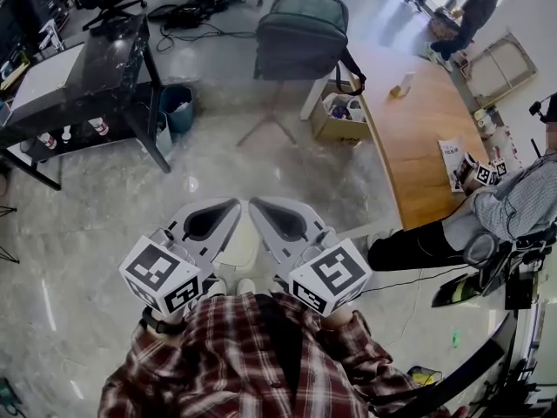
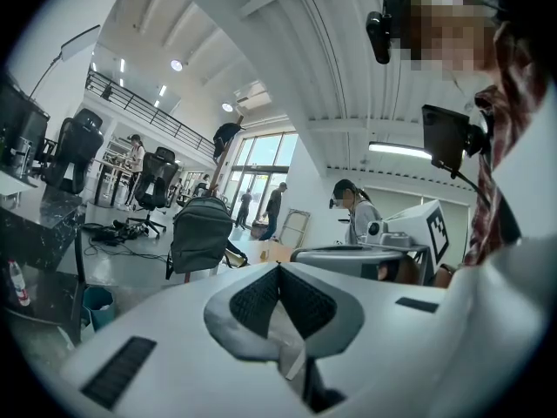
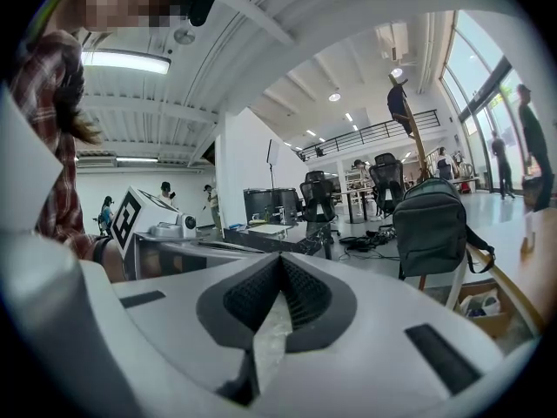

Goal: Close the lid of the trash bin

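Both grippers are held in close to the person's plaid shirt (image 1: 261,355), side by side, tips nearly meeting. The left gripper (image 2: 278,270) has its jaws pressed together at the tips, with nothing between the 2 pads. It's the same on the right gripper (image 3: 280,261): jaws together and empty. Down between them a pale cream top (image 1: 237,255) peeks out by the feet. It may be the bin, but it is mostly hidden, so the lid's position can't be told. A grey backpack (image 1: 300,33) stands well ahead.
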Demonstrator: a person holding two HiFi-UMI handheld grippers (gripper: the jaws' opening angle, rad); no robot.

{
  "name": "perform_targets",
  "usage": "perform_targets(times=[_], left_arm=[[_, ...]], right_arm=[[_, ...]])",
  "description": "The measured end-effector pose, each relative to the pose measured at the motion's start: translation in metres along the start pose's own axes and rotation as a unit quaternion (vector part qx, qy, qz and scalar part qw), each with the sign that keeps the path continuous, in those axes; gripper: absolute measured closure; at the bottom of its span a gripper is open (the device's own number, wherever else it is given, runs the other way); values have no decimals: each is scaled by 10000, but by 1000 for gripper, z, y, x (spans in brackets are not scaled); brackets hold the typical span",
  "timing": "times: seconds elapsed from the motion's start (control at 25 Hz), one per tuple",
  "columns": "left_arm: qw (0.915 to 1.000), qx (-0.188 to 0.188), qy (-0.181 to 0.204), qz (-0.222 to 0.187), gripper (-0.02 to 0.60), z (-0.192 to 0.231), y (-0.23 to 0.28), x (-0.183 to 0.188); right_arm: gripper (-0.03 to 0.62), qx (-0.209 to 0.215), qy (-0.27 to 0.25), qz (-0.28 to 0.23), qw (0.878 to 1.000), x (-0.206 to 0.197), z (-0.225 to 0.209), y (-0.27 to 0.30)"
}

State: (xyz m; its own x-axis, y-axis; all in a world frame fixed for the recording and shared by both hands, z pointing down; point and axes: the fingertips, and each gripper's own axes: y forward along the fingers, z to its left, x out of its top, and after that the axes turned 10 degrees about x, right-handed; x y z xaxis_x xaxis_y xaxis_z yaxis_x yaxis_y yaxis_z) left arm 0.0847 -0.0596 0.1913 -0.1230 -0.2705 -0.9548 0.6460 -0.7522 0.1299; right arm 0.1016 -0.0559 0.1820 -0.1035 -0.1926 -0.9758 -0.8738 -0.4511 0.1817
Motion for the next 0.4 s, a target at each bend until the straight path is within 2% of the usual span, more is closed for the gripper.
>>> perform_targets(times=[0.4], left_arm=[[10000, 68, 10, 36, 571, 3, -1, -2]], right_arm=[[582, 69, -2, 15, 10000, -4, 0, 3]])
